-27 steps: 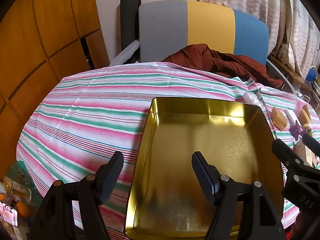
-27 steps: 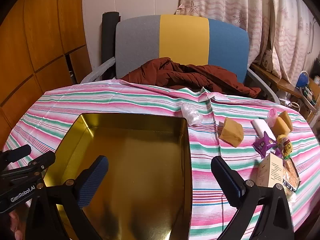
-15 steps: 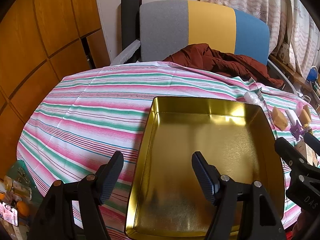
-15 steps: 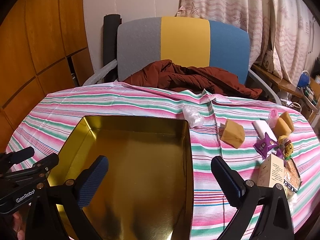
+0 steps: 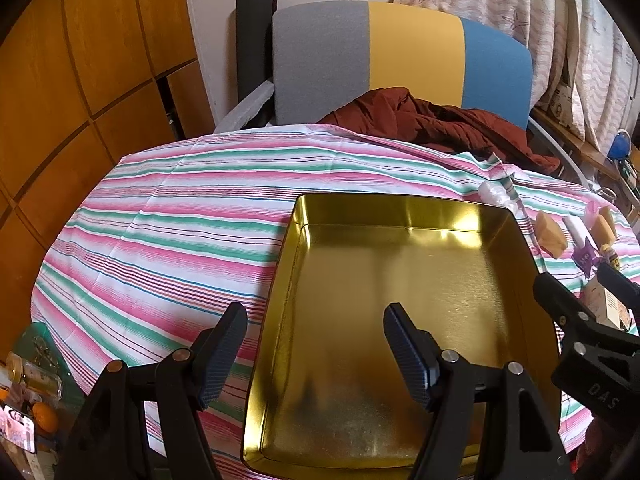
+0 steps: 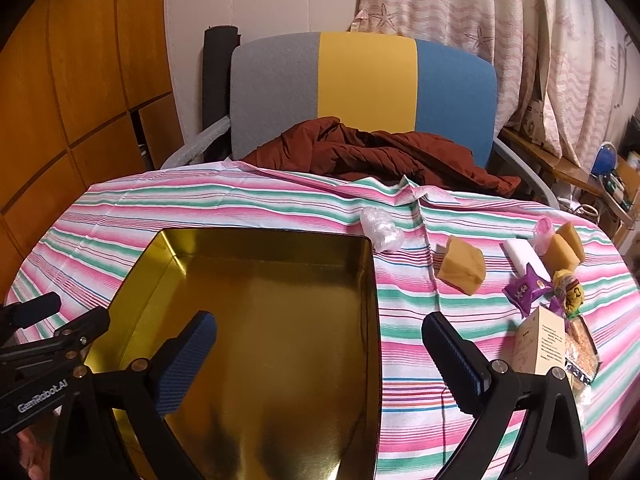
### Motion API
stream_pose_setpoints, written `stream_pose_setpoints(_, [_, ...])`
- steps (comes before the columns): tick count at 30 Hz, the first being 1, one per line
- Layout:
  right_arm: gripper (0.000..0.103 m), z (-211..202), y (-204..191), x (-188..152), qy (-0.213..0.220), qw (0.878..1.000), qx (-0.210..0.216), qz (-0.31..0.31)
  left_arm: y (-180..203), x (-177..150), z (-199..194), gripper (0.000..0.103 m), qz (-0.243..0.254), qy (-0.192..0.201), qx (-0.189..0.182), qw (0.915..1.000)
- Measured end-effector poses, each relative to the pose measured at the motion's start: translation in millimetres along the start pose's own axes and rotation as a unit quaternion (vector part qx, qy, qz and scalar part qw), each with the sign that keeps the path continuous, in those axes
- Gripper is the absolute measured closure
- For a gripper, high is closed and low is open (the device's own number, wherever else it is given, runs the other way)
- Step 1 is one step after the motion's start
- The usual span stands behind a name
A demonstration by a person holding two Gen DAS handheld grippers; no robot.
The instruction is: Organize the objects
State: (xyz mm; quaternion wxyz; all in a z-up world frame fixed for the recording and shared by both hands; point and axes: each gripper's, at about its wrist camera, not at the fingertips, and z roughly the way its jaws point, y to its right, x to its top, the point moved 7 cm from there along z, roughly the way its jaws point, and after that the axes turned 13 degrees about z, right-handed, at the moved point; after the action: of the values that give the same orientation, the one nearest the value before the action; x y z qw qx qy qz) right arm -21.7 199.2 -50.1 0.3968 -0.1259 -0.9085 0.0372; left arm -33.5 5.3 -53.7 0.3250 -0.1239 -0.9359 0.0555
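Wood-panelled wall left, patterned curtains right, and a grey-yellow-blue chair back with a rust-red jacket heaped on the seat behind your table.

Striped tablecloth covers the whole surface, pink, green and white.

Gold tin tray sits centre, toward your side, and holds nothing at all. Nothing has gone in yet, so by my reading you stand at the very start of the sorting.

Your left gripper hangs over the tray's left wall, one finger outside above the cloth, the other over the tray floor; fingers spread, nothing between them.

Your right gripper straddles the tray's right wall, fingers at full spread, also carrying nothing.

Everything left to gather lies to the right of the tray:
- small cardboard box, nearest your right finger, upright
- tan sponge wedge, well clear of the tray
- two more tan wedges at the far right
- white block beside them
- crumpled clear wrap, just beside the tray's far right corner
- purple packet and a yellow-wrapped sweet, close together
- pink cap or cup, too small to identify
- flat packet of grainy snack behind the box, partly hidden
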Motion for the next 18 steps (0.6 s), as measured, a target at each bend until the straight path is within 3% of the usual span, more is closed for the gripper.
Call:
stream_pose_setpoints(4, [0.000,-2,5,1,0.004,1.000,-0.004,-0.003,9,1,-1,0.031,0.007,0.002,-0.022,0.9997])
stream_pose_setpoints(8, [0.000,-8,20,3,0.018,1.000,-0.016,-0.005,25,-2,5,0.031,0.007,-0.010,-0.073,0.9973])
stream_pose_setpoints(15, [0.000,-11,61,0,0.011,0.999,-0.024,0.026,66,-1,8,0.031,0.055,-0.020,-0.099,0.9934])
stream_pose_setpoints(18, [0.000,-18,86,-1,0.020,0.999,-0.032,0.037,85,1,5,0.031,0.066,-0.017,-0.142,0.9875])
